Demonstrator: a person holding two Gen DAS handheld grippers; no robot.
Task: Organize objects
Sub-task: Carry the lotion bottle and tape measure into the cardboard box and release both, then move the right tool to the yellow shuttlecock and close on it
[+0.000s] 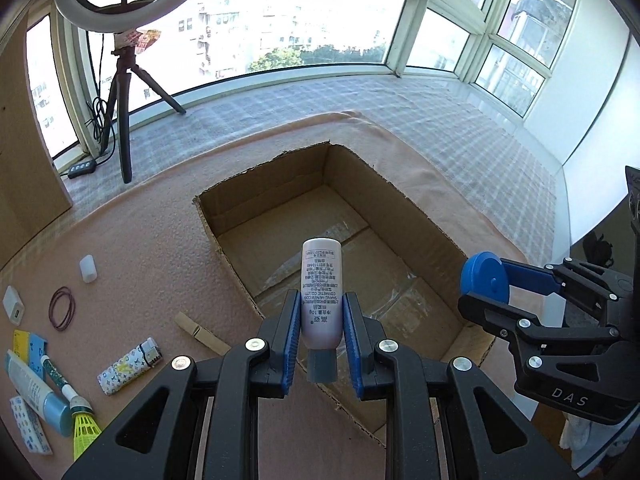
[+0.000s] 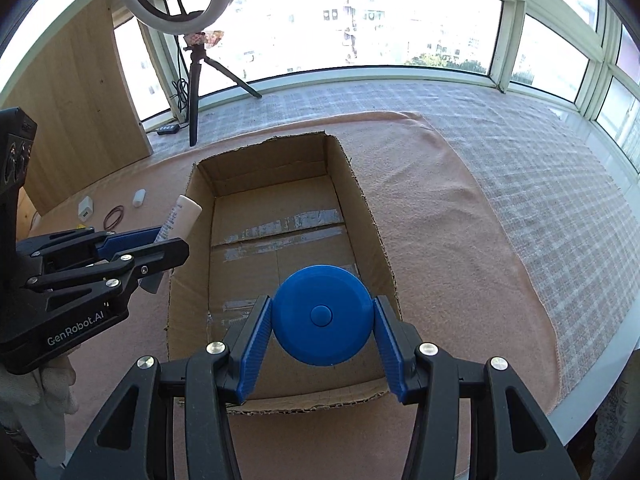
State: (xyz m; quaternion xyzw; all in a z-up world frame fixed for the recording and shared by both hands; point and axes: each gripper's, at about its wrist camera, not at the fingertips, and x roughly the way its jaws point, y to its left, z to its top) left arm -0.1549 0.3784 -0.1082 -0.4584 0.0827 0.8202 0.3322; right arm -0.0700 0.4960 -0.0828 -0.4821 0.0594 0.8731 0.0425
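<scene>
Our left tongs clench a small cosmetic tube over the near-left rim of the open cardboard box. Our right tongs grip a blue round case above the box's near end.

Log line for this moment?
left gripper: shut on tube | right gripper: shut on blue disc | both over cardboard box | box empty

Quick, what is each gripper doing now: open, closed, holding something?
Left gripper: closed on the tube.
Right gripper: closed on the blue disc.
Both are above the box.
</scene>
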